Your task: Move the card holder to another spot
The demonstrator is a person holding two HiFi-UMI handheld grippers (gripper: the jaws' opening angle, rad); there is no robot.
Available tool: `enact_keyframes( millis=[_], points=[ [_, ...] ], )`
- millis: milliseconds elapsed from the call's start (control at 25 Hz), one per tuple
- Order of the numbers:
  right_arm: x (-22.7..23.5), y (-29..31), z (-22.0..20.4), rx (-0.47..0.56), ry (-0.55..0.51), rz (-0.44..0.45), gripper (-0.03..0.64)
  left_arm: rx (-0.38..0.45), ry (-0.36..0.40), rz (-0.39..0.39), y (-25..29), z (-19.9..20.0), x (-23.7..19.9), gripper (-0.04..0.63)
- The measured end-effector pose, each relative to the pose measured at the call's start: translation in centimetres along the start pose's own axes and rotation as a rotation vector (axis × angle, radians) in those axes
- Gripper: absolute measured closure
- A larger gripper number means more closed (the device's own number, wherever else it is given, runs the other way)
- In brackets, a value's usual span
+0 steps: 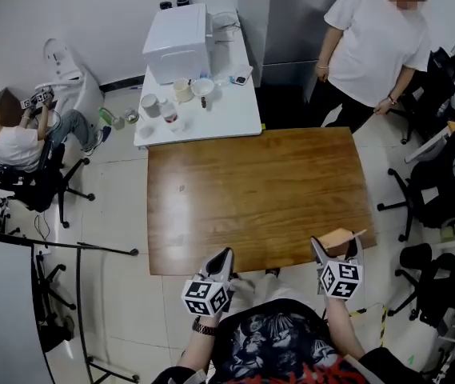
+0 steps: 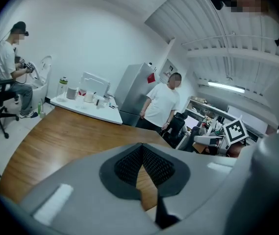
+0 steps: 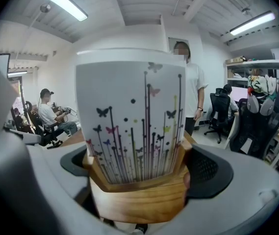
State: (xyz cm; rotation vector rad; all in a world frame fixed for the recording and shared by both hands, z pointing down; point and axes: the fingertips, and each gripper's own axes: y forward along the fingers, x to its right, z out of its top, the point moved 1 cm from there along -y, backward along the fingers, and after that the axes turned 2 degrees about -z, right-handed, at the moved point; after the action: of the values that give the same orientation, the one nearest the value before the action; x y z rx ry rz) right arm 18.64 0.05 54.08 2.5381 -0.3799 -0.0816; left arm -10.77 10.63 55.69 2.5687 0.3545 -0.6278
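Observation:
The card holder (image 3: pixel 138 199) is a wooden block with a white card (image 3: pixel 132 116) printed with butterflies and stems standing in its slot. My right gripper (image 3: pixel 139 180) is shut on the block, with the dark pads pressed against its two sides. In the head view the card holder (image 1: pixel 339 240) shows as a tan block between the jaws of the right gripper (image 1: pixel 337 250), at the near right edge of the wooden table (image 1: pixel 251 190). My left gripper (image 1: pixel 221 261) is shut with nothing in it, over the table's near edge; in the left gripper view its pads (image 2: pixel 142 164) meet.
A white side table (image 1: pixel 227 110) with a white box (image 1: pixel 177 42), cups and bowls abuts the wooden table's far side. A person in a white shirt (image 1: pixel 375 42) stands at the far right. A seated person (image 1: pixel 15 142) is at the left. Office chairs (image 1: pixel 431 190) crowd the right.

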Motion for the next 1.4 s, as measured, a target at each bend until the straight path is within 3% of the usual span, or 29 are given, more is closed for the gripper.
enact_keyframes(
  millis=[200, 440, 560, 720, 1040, 1120, 1200, 1280, 1400],
  points=[
    [-6.5, 3.7, -0.8, -0.012, -0.085, 0.139, 0.055, 0.036, -0.044, 0.095, -4.3, -1.2, -3.0, 0.595],
    [-19.7, 10.2, -3.0, -0.030, -0.193, 0.380, 0.057, 0.064, -0.092, 0.239, -10.7, -2.8, -8.1, 0.595],
    [-25.9, 14.7, -5.1, -0.061, -0.232, 0.451, 0.057, 0.076, -0.128, 0.320, -14.0, -3.7, -9.9, 0.595],
    [-32.4, 21.3, -7.4, -0.102, -0.252, 0.455, 0.057, 0.110, -0.173, 0.416, -17.6, -4.3, -11.3, 0.595],
    [-40.4, 29.3, -11.3, -0.119, -0.350, 0.339, 0.057, 0.132, -0.225, 0.541, -22.0, -5.6, -13.0, 0.595],
    [-41.8, 30.2, -11.0, -0.112, -0.377, 0.339, 0.055, 0.143, -0.228, 0.544, -22.5, -5.2, -13.3, 0.595],
    [-43.5, 30.5, -10.6, -0.138, -0.395, 0.400, 0.052, 0.144, -0.223, 0.531, -22.1, -4.5, -13.7, 0.595],
    [-44.2, 29.8, -10.8, -0.193, -0.350, 0.461, 0.038, 0.137, -0.211, 0.506, -21.5, -3.9, -13.8, 0.595],
    [-40.9, 27.1, -10.8, -0.198, -0.235, 0.462, 0.037, 0.137, -0.179, 0.443, -19.3, -2.3, -13.7, 0.595]
  ],
)
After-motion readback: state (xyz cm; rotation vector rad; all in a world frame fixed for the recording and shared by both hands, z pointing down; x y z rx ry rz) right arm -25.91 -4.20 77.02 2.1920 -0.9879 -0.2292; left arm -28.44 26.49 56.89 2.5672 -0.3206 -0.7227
